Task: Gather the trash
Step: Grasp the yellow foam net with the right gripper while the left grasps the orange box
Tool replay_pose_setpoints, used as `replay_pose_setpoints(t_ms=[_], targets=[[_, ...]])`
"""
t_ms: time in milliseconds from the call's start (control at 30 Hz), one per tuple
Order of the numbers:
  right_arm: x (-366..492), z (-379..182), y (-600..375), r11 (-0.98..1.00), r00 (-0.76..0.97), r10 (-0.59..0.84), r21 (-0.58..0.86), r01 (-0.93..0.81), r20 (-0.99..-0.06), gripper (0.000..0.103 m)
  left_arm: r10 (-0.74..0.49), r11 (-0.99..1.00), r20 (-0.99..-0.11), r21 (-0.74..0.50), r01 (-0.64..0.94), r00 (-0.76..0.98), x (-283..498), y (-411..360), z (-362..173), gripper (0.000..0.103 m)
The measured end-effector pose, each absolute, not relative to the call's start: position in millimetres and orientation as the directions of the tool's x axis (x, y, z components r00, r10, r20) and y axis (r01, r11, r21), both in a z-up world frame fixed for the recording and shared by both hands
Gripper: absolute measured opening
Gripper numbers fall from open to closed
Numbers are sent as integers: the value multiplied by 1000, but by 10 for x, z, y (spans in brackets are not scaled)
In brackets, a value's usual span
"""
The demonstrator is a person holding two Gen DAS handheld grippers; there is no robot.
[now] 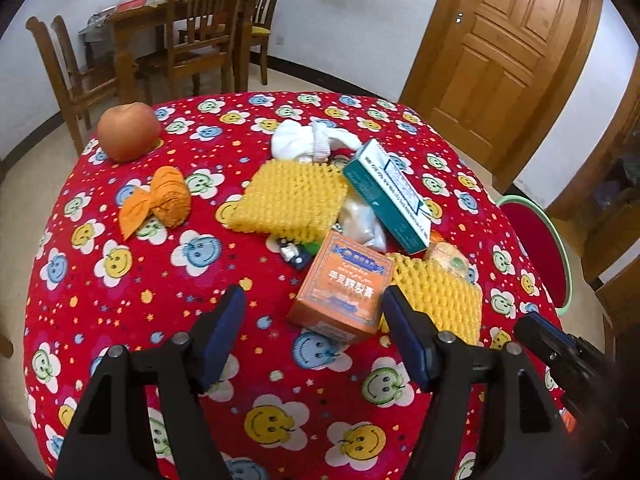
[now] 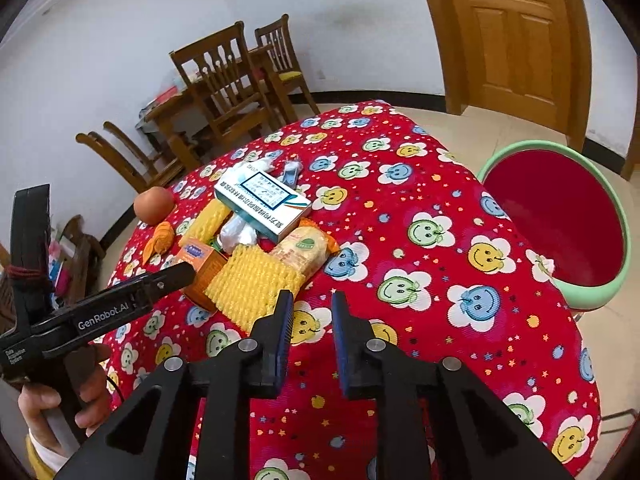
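A pile of trash lies on the red smiley tablecloth (image 1: 132, 300): an orange box (image 1: 340, 288), a green-and-white box (image 1: 386, 196), yellow foam nets (image 1: 288, 196), a crumpled white tissue (image 1: 304, 140) and a snack wrapper (image 1: 448, 258). My left gripper (image 1: 316, 308) is open, just in front of the orange box, with nothing between its pads. My right gripper (image 2: 310, 312) is open and empty over the cloth, right of the pile (image 2: 256, 236). The left gripper also shows in the right wrist view (image 2: 168, 280).
An apple (image 1: 128, 130) and an orange cloth bundle (image 1: 168, 198) lie at the table's left. A green basin with a red inside (image 2: 560, 220) stands off the table's right edge. Wooden chairs (image 1: 192, 36), a far table and a door (image 1: 500, 48) stand behind.
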State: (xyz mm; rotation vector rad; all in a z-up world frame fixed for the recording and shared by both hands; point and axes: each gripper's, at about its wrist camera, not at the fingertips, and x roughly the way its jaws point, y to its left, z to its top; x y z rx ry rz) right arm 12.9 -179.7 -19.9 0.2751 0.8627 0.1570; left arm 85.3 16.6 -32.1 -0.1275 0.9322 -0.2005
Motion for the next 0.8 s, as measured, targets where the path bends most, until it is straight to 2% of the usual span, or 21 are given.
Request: replay_pose_setpoints(t_ms=[333,433,533,600,667,700,800], targets=[[120,-188,-1811,955,641,241,297,-22,-728,20,-238,971,-789,-183,153,567,883,64,-387,70],[115,-183,-1805,955,639,244,296,-26,-729,20,-261,965,-786,-207,159,560,899,83,-407,52],[112,-184,-1778,954,636,248,297,-31,-731,21,-277,961,-773,-232,151,571,877,130,-394,52],[123,-194,-1758,953,632,254,300,-35,-732,25,-270,963,-761,-227,147,591,839,160,-353,52],[141,-209,-1734,950,625,262,310,-34,-735,41,-260,965,-750,-222,138,608,800,201,-310,52],[161,-222,-1720,950,619,262,311,-30,-741,45,-252,967,-745,-220,129,618,777,233,-286,52],[210,-253,-1663,944,605,283,329,-37,-744,46,-243,968,-738,-223,112,630,746,313,-254,52]])
